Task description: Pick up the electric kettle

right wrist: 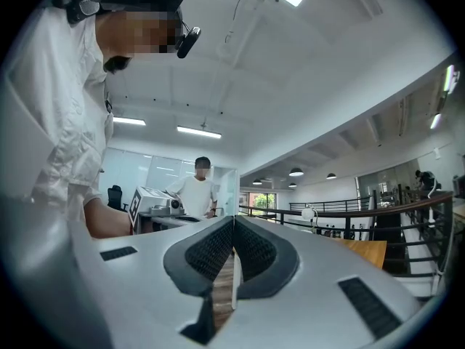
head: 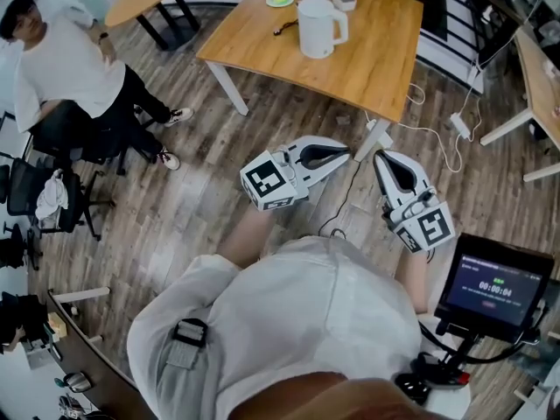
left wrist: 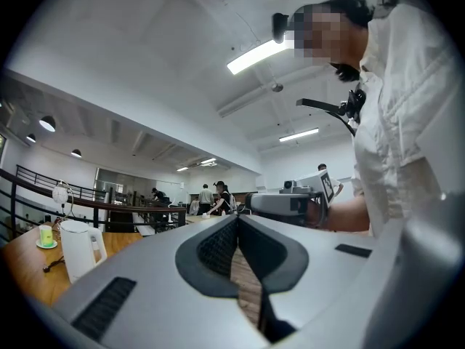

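Both sets of jaws are pressed together and empty: left gripper (head: pixel 346 153) and right gripper (head: pixel 379 157), both off the wooden table's (head: pixel 376 68) near edge. The electric kettle (head: pixel 318 26) stands upright on that table. I'd close in, spread one gripper's jaws, and take the handle squarely.

The electric kettle (head: pixel 320 26) has a smooth, white, plastic-looking shell. The table (head: pixel 376 59) top is light, grained wood. The floor (head: pixel 219 199) is grey-brown wood plank. The left gripper (head: pixel 347 153) and right gripper (head: pixel 379 156) have matt, pale plastic shells with dark, finely textured pads (left wrist: pixel 218 247).
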Demonstrator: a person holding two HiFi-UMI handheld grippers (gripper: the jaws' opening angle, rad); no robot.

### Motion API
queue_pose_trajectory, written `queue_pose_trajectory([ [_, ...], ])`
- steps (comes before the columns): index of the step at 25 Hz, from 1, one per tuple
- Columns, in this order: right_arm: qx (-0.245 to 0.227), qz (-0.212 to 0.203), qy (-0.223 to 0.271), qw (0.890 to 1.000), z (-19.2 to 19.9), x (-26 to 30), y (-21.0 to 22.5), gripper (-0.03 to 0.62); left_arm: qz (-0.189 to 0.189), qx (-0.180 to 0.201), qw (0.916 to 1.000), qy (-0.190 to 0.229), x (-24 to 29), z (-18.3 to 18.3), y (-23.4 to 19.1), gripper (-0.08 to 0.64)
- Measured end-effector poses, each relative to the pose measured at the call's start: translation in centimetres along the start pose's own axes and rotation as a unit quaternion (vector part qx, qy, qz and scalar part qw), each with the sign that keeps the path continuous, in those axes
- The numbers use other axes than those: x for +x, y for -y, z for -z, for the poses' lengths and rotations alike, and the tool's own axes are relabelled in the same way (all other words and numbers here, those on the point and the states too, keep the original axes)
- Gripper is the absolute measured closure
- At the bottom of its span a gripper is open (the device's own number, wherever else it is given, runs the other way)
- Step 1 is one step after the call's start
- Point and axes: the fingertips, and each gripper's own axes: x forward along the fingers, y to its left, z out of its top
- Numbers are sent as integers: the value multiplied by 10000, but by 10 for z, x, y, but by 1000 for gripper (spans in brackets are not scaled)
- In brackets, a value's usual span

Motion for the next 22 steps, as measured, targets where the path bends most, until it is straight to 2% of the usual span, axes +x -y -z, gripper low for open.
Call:
queue_pose_trajectory([
  [4, 32, -134, -15, 9999, 2, 0, 31, 583, -62, 40, 10000, -2, 27, 1, -14, 551],
  [11, 8, -276, 41, 9996, -1, -5, 37, 583, -230, 24, 9997, 2, 34, 0, -12, 551],
  [16, 66, -413, 49, 9991, 2, -3, 68, 583, -333, 5, 9994, -41, 60, 1, -30, 551],
  [22, 85, -589, 69, 9982, 10, -9, 68, 583, -513, 29, 9987, -25, 61, 6, -25, 551],
])
